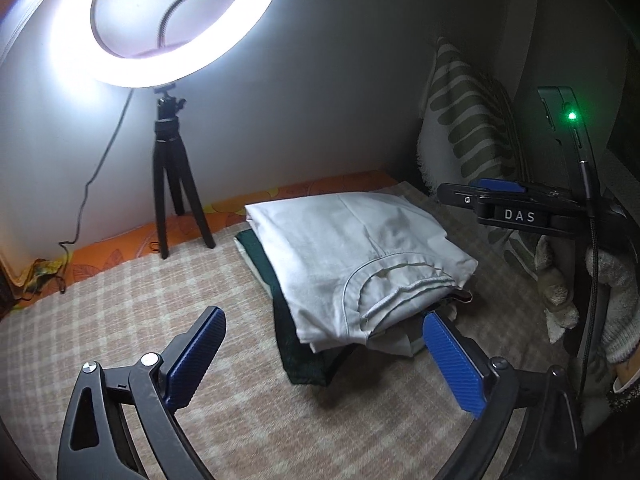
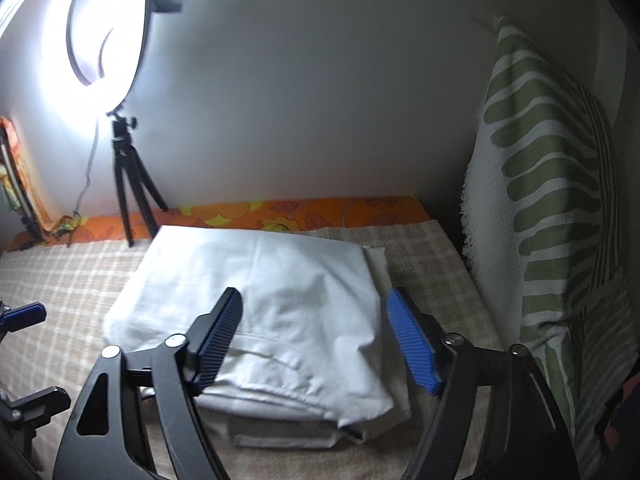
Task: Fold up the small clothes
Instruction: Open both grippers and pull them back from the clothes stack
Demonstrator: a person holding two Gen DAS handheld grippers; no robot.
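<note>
A folded white garment (image 1: 352, 256) lies on top of a small stack, with a dark green garment (image 1: 288, 344) and other folded pieces under it, on the beige checked bedcover (image 1: 120, 312). My left gripper (image 1: 320, 344) is open and empty, hovering just in front of the stack's near edge. My right gripper (image 2: 316, 328) is open and empty, its jaws spread over the near part of the white garment (image 2: 256, 280). The right gripper also shows in the left wrist view (image 1: 496, 196) at the right, beyond the stack. The left gripper's fingers (image 2: 24, 316) show at the left edge of the right wrist view.
A lit ring light (image 1: 168, 20) on a black tripod (image 1: 176, 184) stands at the back left by the wall, its cable (image 1: 92, 176) trailing down. A green-and-white patterned pillow (image 2: 548, 208) leans at the right. An orange floral sheet (image 2: 304, 212) edges the back. A stuffed toy (image 1: 556, 280) lies at the right.
</note>
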